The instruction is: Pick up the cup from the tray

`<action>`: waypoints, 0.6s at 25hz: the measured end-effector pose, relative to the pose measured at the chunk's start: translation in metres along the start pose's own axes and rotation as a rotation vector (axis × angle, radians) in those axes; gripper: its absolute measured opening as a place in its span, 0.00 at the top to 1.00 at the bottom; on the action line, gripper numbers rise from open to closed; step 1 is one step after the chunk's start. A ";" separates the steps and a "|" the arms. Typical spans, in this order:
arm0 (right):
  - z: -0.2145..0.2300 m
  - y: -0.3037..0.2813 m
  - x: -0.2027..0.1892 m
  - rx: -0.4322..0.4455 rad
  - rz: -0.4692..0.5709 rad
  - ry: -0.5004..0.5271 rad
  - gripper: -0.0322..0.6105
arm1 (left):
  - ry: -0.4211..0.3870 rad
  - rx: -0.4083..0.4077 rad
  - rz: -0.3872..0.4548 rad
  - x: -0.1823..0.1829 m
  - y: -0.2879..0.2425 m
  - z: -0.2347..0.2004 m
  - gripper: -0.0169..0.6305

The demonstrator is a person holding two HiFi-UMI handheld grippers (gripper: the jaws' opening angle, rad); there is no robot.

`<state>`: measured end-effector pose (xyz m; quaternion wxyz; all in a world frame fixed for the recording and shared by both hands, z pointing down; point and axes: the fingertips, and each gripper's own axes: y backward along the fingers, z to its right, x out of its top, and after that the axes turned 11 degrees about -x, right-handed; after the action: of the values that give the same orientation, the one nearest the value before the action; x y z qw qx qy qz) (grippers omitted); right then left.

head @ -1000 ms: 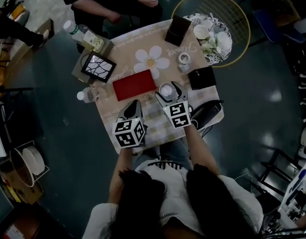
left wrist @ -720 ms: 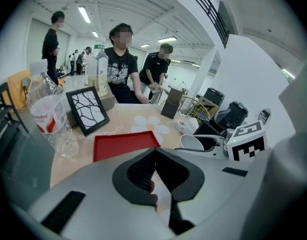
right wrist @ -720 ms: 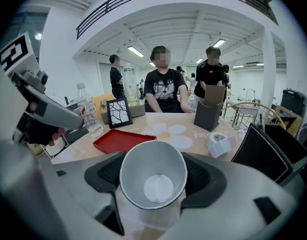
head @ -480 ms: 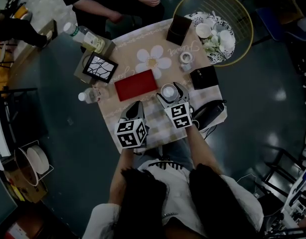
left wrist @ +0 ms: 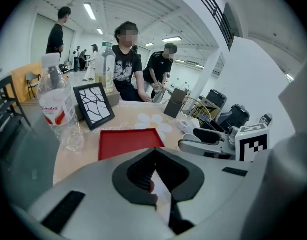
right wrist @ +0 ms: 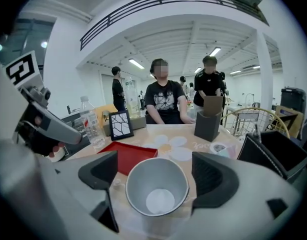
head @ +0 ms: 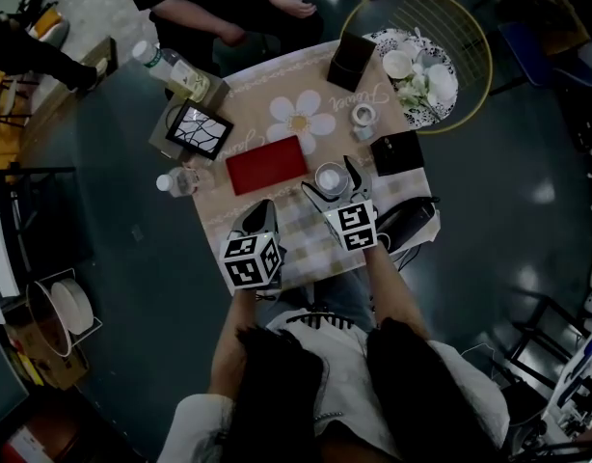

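Right tongs (right wrist: 157, 173) spread since earlier, jaws opening; cup (right wrist: 157, 189) between, unpressed.

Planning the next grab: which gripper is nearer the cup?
Right. The right gripper, jaws opening, straddles the cup without pressing it; the left gripper is shut, apart, to its left.

Cup (head: 328, 177) on table (head: 253, 104), right of tray (head: 266, 164)

Overhead, two table-level views; common tray (head: 266, 164)
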<state>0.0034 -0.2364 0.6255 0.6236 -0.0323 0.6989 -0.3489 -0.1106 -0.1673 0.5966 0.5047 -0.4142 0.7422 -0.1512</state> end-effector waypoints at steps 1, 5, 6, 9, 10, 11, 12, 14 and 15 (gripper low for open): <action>0.002 0.002 0.004 -0.008 0.012 -0.002 0.26 | 0.001 0.001 0.001 -0.001 0.001 0.001 0.96; 0.006 0.013 0.023 -0.030 0.057 0.012 0.26 | -0.003 -0.003 0.015 0.000 0.003 0.006 0.96; 0.005 0.017 0.026 -0.028 0.061 0.023 0.26 | -0.005 -0.004 0.020 0.001 0.004 0.008 0.96; 0.004 0.028 0.034 -0.025 0.049 0.038 0.26 | -0.011 -0.007 0.040 0.006 0.007 0.012 0.96; 0.004 0.032 0.036 -0.025 0.044 0.037 0.26 | -0.013 -0.009 0.047 0.008 0.009 0.013 0.96; 0.004 0.036 0.039 -0.027 0.045 0.036 0.26 | -0.017 -0.010 0.054 0.009 0.011 0.015 0.96; 0.004 0.041 0.042 -0.032 0.050 0.036 0.26 | -0.020 -0.011 0.062 0.011 0.013 0.017 0.96; 0.004 0.050 0.049 -0.057 0.067 0.041 0.27 | -0.025 -0.013 0.076 0.012 0.017 0.020 0.96; 0.005 0.055 0.052 -0.072 0.076 0.042 0.27 | -0.026 -0.014 0.083 0.013 0.019 0.022 0.96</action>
<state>0.0174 -0.2225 0.5522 0.6202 -0.0209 0.7246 -0.2999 -0.1023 -0.1612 0.5662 0.5172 -0.3886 0.7532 -0.1194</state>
